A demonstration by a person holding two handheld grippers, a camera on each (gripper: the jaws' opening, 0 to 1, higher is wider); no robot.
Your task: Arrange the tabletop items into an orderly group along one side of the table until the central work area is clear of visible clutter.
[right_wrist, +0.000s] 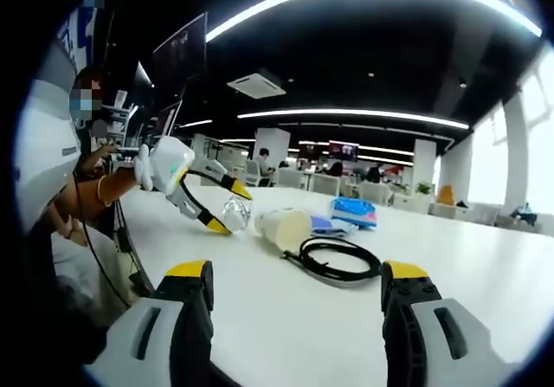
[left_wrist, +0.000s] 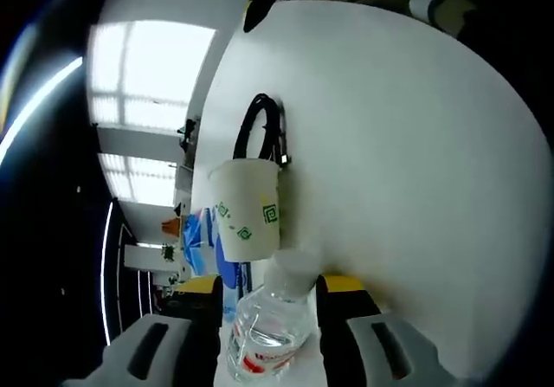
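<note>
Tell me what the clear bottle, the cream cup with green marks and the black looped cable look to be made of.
Clear bottle: likely thin plastic, glossy, see-through with a red label, held between the left gripper jaws. Cream cup with green marks: probably paper, matte with printed squares. Black looped cable: seemingly rubber or plastic sheathing, slightly shiny, coiled on the white table.

white cup (left_wrist: 247,209) with green squares, black cable (right_wrist: 336,260), blue packet (right_wrist: 354,211)
</note>
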